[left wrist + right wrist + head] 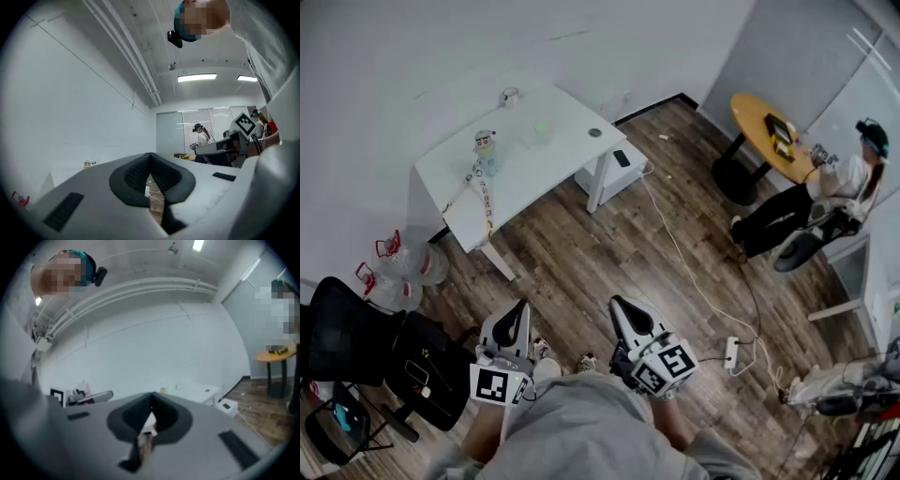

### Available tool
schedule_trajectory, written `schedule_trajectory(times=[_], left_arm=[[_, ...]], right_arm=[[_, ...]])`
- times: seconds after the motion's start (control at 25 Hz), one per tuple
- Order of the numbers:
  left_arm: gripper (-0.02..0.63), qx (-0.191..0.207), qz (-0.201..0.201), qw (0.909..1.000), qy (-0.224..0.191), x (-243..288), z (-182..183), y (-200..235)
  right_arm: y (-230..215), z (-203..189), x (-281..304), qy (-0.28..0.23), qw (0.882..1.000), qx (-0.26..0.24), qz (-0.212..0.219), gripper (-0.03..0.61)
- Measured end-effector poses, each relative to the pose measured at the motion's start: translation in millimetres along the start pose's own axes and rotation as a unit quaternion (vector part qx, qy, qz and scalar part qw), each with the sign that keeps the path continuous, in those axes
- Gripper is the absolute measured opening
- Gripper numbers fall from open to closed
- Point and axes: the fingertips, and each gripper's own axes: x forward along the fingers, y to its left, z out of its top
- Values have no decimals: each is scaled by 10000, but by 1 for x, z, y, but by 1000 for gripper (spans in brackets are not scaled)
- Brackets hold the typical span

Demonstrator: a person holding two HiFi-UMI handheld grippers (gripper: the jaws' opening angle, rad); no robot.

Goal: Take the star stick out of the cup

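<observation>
Far ahead in the head view stands a white table (572, 112). On its left part is a small pale cup-like thing (485, 142) with a patterned strip (487, 199) trailing toward the table edge; at this distance I cannot make out a star stick. A clear cup (540, 132) stands nearer the middle. Both grippers are held close to the person's body over the wood floor, far from the table. My left gripper (518, 308) (150, 157) has its tips together and holds nothing. My right gripper (619, 305) (151, 397) is likewise shut and empty.
A white box (617, 167) sits under the table. A cable runs across the floor to a power strip (732, 352). A seated person (811, 197) is at an orange round table (757, 117) at the right. A black chair (356, 342) and bottles (394, 267) stand left.
</observation>
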Motion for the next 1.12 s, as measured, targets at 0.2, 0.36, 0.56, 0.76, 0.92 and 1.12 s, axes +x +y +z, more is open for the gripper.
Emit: schedule_trajectory(times=[0.2,0.36,0.56,0.76,0.92,1.12], left_arm=[[29,18,144,9999,-10,-11,-5,-23],[29,166,251,9994,-146,-11,-7,-36],[29,92,155,9991,-371,-4,4,-49],[29,-22,215,9988,-443,2,11,-55],[29,44,182,9990,-407,4,9,-61],[29,-85,214,9993,-308,12,3,-67]], right_arm=[[-3,-5,-25,5,10000,-89,37,35],[-8,-8,-38,31,9999,-78,83,35],[-14,-5,-49,-26,9999,-66,119,35],[-22,-2,-49,-56,9999,-42,150,35],[-20,-5,-48,8,9996,-69,284,35],[-25,-5,-47,34,9991,-16,424,35]])
